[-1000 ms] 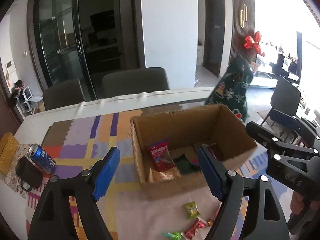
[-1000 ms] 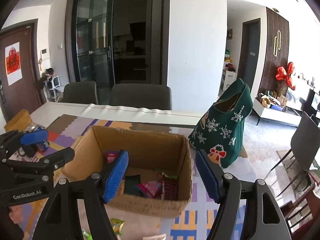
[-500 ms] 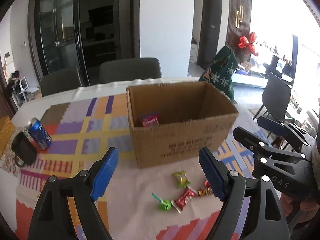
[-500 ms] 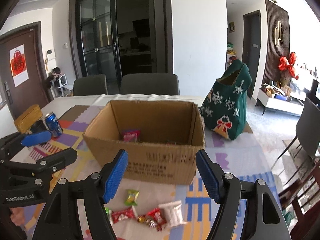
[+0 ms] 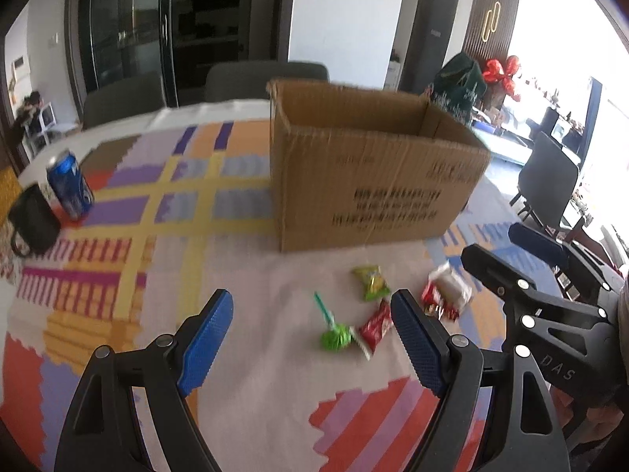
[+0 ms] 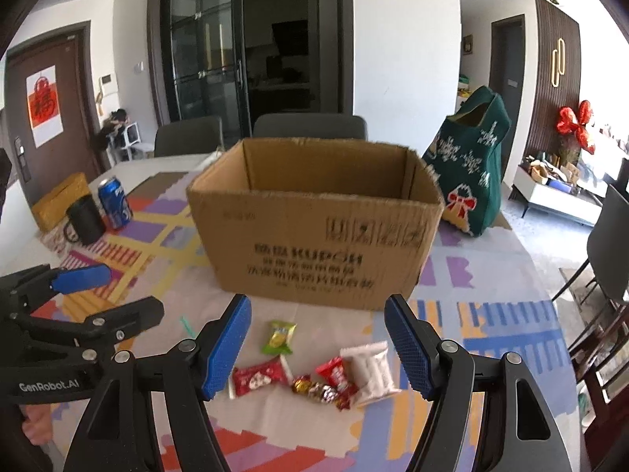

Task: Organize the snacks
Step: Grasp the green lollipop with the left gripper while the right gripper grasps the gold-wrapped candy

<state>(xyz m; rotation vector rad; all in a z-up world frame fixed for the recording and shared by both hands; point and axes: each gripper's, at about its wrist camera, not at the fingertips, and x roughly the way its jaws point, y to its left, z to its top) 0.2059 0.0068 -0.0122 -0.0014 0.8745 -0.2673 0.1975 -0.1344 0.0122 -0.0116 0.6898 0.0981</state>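
Loose snacks lie on the patterned tablecloth (image 6: 491,314) just in front of the cardboard box (image 6: 314,244): green packet (image 6: 279,338), red wrapped candy (image 6: 259,378), gold foil candies (image 6: 312,388), small red packet (image 6: 337,377), white packet (image 6: 371,371), green lollipop (image 5: 334,334).

Change: a second ago both cameras looked down into the box at snacks already inside; now both have dropped back and lowered, facing the box's near wall and this pile. Judgement: the next pick is starting.

Left gripper (image 5: 310,342) open, empty, above the lollipop. Right gripper (image 6: 316,348) open, empty, over the candies.

Lollipop stick points up-left toward the box; white packet's long axis runs roughly toward the box, tilted slightly.
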